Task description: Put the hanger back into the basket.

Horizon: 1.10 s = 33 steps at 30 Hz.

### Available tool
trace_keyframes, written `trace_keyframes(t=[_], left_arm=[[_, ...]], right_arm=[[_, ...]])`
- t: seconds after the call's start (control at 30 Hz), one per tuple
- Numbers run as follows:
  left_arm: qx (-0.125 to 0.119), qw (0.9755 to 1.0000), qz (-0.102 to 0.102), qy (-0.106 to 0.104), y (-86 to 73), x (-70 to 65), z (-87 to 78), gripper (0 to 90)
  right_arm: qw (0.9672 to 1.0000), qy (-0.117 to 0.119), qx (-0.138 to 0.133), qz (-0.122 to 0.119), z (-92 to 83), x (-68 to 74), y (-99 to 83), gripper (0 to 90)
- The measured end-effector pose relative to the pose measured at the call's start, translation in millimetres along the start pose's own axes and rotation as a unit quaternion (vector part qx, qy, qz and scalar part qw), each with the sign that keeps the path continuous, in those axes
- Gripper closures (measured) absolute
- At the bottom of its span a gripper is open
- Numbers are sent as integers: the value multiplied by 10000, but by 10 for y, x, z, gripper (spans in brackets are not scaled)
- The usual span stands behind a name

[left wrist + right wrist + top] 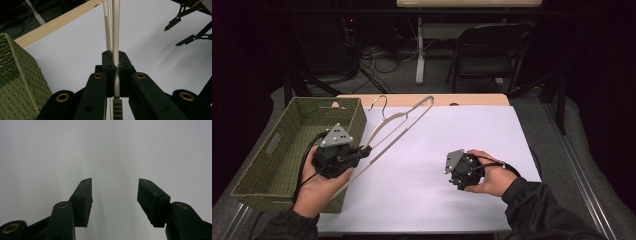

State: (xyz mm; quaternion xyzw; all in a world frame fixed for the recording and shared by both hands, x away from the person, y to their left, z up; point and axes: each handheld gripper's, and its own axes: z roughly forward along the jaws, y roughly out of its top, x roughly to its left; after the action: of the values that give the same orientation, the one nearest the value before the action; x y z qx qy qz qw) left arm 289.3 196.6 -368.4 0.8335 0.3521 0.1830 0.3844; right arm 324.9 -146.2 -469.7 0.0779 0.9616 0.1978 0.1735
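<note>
A pale wooden clothes hanger (399,124) with a metal hook (380,102) hangs tilted above the white table sheet, its hook end toward the far side. My left gripper (364,150) is shut on one of its arms near the lower end, beside the basket. In the left gripper view the jaws pinch the pale bar of the hanger (115,37), which runs straight up between them. My right gripper (452,172) rests low over the sheet at the right, held in a hand. In the right gripper view its jaws stand open (115,195) with nothing between them.
A green woven basket (267,160) stands at the table's left edge, close to my left hand. The white sheet (452,140) covers most of the wooden table (472,100). A folding chair (489,50) and cables lie on the floor beyond.
</note>
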Motion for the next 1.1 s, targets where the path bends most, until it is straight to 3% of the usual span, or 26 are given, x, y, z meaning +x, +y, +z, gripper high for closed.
trace_keyframes(t=[0.2, 0.43, 0.53, 0.6, 0.83, 1.1], left_arm=[[-74, 10000, -29, -2, 3, 154, -109, 871], [-153, 9998, -83, 47, -68, 447, -287, 871], [-178, 9997, -84, 118, -139, 616, -350, 871], [-190, 9995, -191, 138, -205, 748, -383, 871], [-19, 9980, -393, 496, -443, 1162, -500, 871], [-13, 9978, -346, 565, -698, 1515, -635, 871]], right_arm=[[10000, -6, -12, 27, 1, -24, -23, 456], [10000, -28, 6, 55, 7, -29, -39, 456], [10000, -42, 10, 80, 19, -29, -43, 456], [10000, -35, 31, 88, 21, -32, -42, 456], [9999, -35, 21, 95, 35, -43, -48, 456], [9999, -31, 65, 120, 63, -51, -59, 456]])
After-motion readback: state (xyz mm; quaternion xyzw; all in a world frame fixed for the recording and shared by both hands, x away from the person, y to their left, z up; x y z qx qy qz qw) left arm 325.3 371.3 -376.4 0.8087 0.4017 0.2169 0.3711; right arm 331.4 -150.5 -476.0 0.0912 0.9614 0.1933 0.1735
